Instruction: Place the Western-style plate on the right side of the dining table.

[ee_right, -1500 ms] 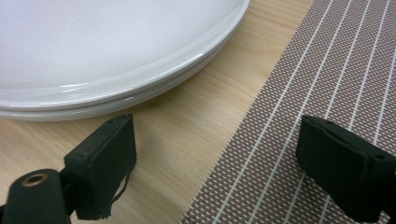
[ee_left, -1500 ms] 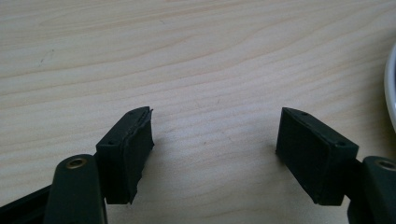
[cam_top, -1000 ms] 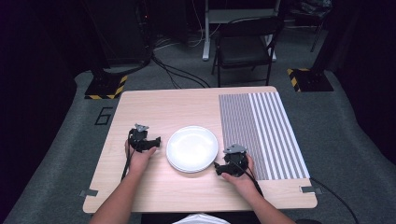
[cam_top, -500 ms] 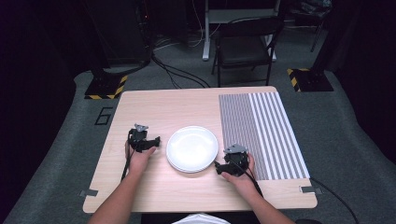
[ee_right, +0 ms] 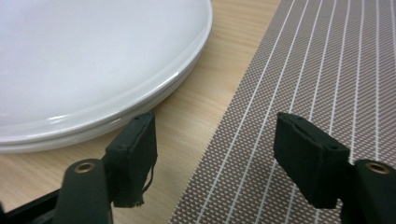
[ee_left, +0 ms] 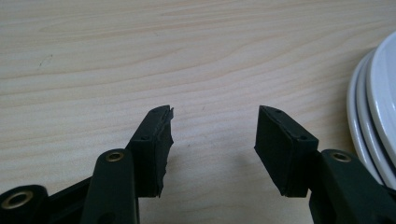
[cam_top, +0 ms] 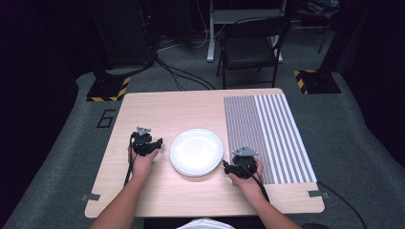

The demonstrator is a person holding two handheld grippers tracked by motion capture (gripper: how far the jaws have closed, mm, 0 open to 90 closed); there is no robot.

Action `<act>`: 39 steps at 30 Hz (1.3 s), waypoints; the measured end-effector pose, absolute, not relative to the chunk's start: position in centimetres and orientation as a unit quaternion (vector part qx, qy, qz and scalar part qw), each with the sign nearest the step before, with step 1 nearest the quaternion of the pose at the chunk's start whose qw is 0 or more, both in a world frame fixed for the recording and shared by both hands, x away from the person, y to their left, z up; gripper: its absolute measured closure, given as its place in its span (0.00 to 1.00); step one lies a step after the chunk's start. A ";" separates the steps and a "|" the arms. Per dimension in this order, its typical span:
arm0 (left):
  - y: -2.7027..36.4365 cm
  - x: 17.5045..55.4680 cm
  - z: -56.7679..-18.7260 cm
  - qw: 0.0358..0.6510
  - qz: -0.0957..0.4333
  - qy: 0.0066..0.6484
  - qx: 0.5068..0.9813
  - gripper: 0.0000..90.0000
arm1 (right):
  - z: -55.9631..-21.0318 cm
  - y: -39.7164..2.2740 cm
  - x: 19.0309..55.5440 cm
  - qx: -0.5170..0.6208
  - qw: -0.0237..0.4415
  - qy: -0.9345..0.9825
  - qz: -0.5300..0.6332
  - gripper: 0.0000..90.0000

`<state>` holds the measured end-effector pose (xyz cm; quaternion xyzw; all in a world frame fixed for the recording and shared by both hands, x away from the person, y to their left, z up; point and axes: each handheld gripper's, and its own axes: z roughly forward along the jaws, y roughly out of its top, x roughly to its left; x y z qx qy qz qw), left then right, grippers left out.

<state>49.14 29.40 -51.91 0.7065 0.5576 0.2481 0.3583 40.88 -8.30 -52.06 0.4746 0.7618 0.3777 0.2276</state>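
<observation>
Plates (cam_top: 196,151), 2 stacked mid-table, lie between both tools: left gripper (cam_top: 154,144) just beside their left rim, right gripper (cam_top: 228,169) nearer at their right rim, each with jaws just narrowed, empty.

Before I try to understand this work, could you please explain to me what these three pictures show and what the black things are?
A person sits at a wooden table and holds a hand tool in each hand. Each tool ends in black tongs.

The high view looks down from above. The left tongs are left of a stack of white plates; the right tongs are at its right, beside a striped placemat.

The two close pictures come from small cameras riding on the tools. One looks along the left tongs at bare wood, the plates at the edge. The other looks along the right tongs, between the plates and the placemat.

Both tongs have just been closing, but nothing is between them and nothing is held.
</observation>
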 end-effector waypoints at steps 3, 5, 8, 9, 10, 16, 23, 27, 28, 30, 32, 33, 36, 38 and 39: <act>29.2 48.9 -51.8 0.361 0.248 0.556 0.707 0.50 | -51.8 -8.4 40.9 0.471 0.234 0.760 0.383 0.40; 29.1 48.8 -51.6 0.363 0.246 0.553 0.708 0.50 | -51.6 -8.4 40.9 0.474 0.231 0.757 0.387 0.41; 28.9 48.5 -51.4 0.365 0.244 0.549 0.711 0.50 | -51.4 -8.5 41.0 0.479 0.229 0.753 0.389 0.42; 28.8 48.3 -51.3 0.369 0.244 0.549 0.710 0.50 | -51.3 -8.6 41.1 0.478 0.229 0.753 0.390 0.42; 28.7 48.2 -51.3 0.375 0.242 0.549 0.707 0.50 | -51.3 -8.6 41.1 0.479 0.227 0.752 0.390 0.43; 28.5 47.5 -51.0 0.386 0.225 0.550 0.706 0.50 | -51.1 -8.9 41.5 0.488 0.215 0.748 0.396 0.44; 28.1 46.5 -50.7 0.402 0.200 0.549 0.705 0.52 | -50.9 -9.0 42.1 0.487 0.217 0.743 0.404 0.43; 27.8 46.0 -50.6 0.410 0.190 0.549 0.703 0.54 | -51.1 -9.0 42.5 0.491 0.210 0.742 0.406 0.43; 27.7 45.8 -50.6 0.414 0.182 0.548 0.703 0.54 | -51.1 -8.9 42.5 0.491 0.210 0.742 0.406 0.43; 27.6 45.6 -50.6 0.419 0.174 0.547 0.703 0.56 | -51.1 -8.8 42.7 0.493 0.206 0.743 0.404 0.43; 27.3 45.3 -50.5 0.425 0.165 0.544 0.704 0.57 | -51.0 -8.6 42.9 0.488 0.209 0.744 0.405 0.43; 27.2 45.2 -50.5 0.427 0.165 0.542 0.705 0.57 | -50.9 -8.5 42.9 0.486 0.211 0.744 0.406 0.43; 26.8 44.8 -50.4 0.433 0.153 0.539 0.706 0.59 | -51.0 -8.4 43.1 0.483 0.209 0.747 0.406 0.43; 26.6 44.6 -50.5 0.435 0.145 0.537 0.708 0.60 | -51.1 -8.3 43.2 0.486 0.204 0.747 0.405 0.43; 26.5 44.6 -50.5 0.434 0.143 0.535 0.710 0.60 | -51.1 -8.2 43.3 0.486 0.200 0.747 0.406 0.43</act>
